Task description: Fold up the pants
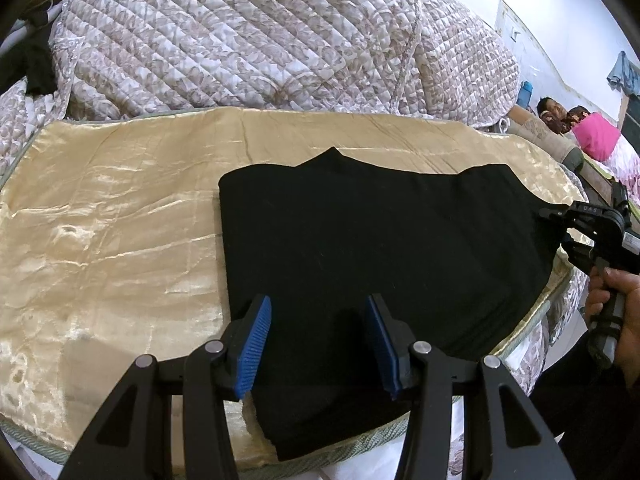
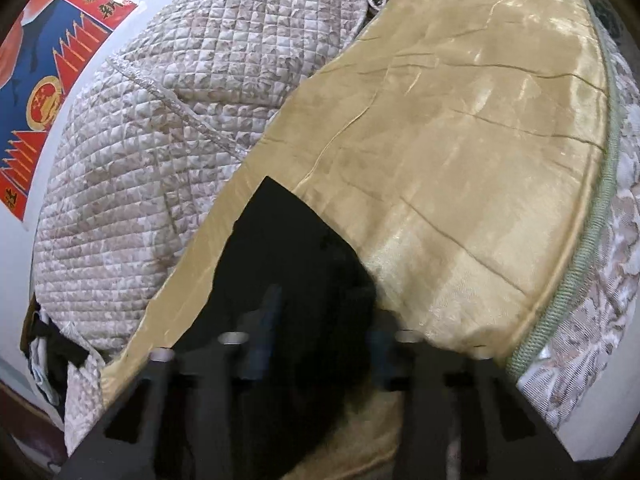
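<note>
Black pants (image 1: 380, 248) lie folded flat on a gold satin mat (image 1: 112, 216) on the bed. My left gripper (image 1: 318, 344) is open, its blue pads (image 1: 256, 344) apart just above the pants' near edge, holding nothing. My right gripper (image 1: 560, 224) shows at the right edge of the pants in the left wrist view, jaws apart. In the right wrist view the pants (image 2: 288, 272) lie in front of the blurred right gripper (image 2: 324, 344), whose fingers stand apart over the black cloth.
A quilted floral blanket (image 1: 256, 40) is heaped behind the mat. The mat's green corded edge (image 2: 588, 248) runs along the bed's side. A person in pink (image 1: 596, 136) lies on another bed at far right. A red and blue poster (image 2: 44, 80) hangs on the wall.
</note>
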